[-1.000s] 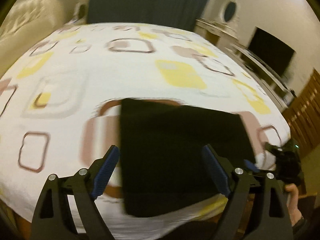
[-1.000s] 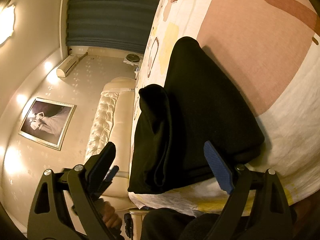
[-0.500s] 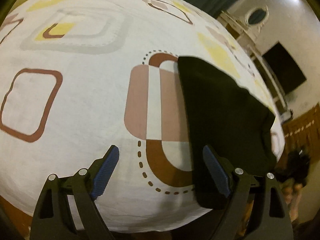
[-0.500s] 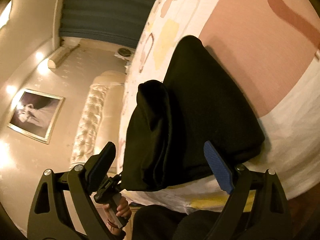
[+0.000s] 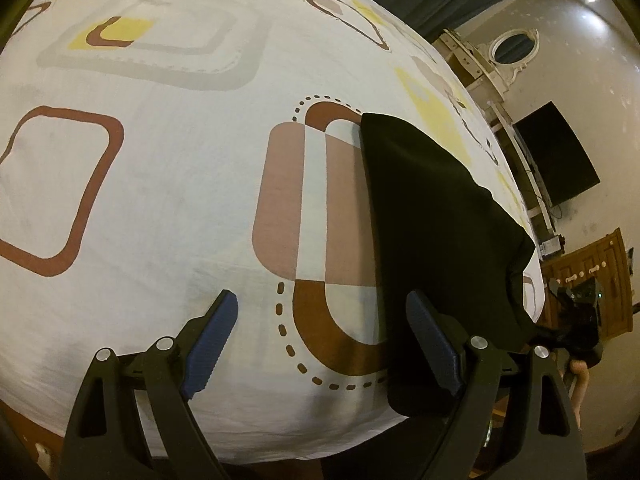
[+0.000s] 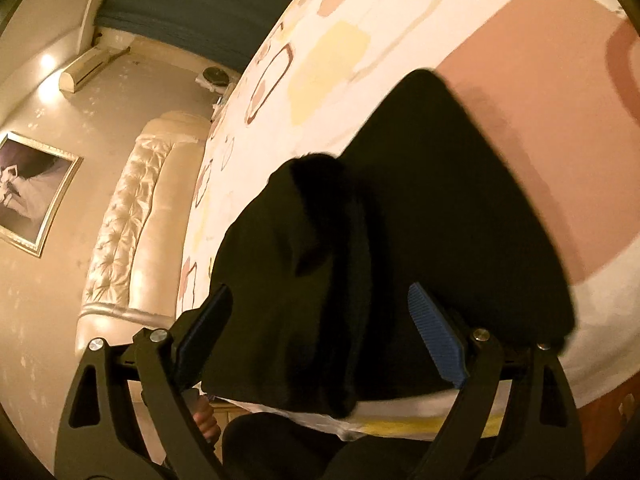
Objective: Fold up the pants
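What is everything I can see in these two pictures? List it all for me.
pants: one, black, folded, near the bed's edge
bedsheet: one, white with brown, pink and yellow shapes, covering the bed
headboard: one, cream, tufted, at the bed's end
curtain: one, dark blue-grey, far wall
framed picture: one, on the wall by the headboard
air conditioner: one, white, high on the wall
television: one, black, wall opposite the headboard
oval mirror: one, white frame, beyond the television
wooden cabinet: one, brown, beside the bed
left hand-held gripper: black, blue pads, open, over the sheet
right hand-held gripper: black, blue pads, open, over the pants
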The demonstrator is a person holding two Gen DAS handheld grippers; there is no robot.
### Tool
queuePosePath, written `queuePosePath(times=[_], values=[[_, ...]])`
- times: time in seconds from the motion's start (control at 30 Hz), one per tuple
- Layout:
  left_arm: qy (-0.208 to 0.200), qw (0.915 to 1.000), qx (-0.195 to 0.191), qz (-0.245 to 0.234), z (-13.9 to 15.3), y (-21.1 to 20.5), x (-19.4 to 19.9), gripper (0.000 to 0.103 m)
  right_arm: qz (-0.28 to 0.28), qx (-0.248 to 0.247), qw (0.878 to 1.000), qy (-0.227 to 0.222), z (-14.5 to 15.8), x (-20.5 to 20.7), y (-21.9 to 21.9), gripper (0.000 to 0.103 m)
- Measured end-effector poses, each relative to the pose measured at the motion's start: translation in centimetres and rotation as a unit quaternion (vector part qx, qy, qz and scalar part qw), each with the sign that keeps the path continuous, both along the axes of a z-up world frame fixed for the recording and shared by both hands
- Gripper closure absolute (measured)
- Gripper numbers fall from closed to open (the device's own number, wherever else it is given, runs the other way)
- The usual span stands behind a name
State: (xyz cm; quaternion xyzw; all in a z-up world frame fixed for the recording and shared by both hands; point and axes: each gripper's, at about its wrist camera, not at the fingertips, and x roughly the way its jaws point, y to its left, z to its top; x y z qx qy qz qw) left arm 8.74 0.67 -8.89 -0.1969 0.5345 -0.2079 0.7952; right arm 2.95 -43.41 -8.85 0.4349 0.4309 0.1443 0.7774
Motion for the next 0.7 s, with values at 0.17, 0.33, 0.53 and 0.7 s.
queuePosePath(times=[0.17, 0.33, 0.53, 0.7], values=[[-0.004, 0.9999, 0.010, -0.002, 0.1, -0.1, -0.2, 0.017, 0.066, -0.027, 0.997, 0.022, 0.5, 1.7, 3.8, 0.046], [-0.006, 0.9999, 0.015, -0.005, 0.0, -0.4, 0.0, 0.017, 0.079, -0.082, 0.993, 0.026, 1.1, 2.5, 5.4, 0.088], [-0.004, 0.9999, 0.010, -0.003, -0.1, -0.3, 0.0, 0.016, 0.080, -0.099, 0.991, -0.036, 7.1, 2.6, 5.4, 0.090], [-0.006, 0.9999, 0.013, -0.005, -0.1, -0.5, -0.1, 0.016, 0.085, -0.110, 0.986, -0.090, 12.4, 1.9, 4.1, 0.091]])
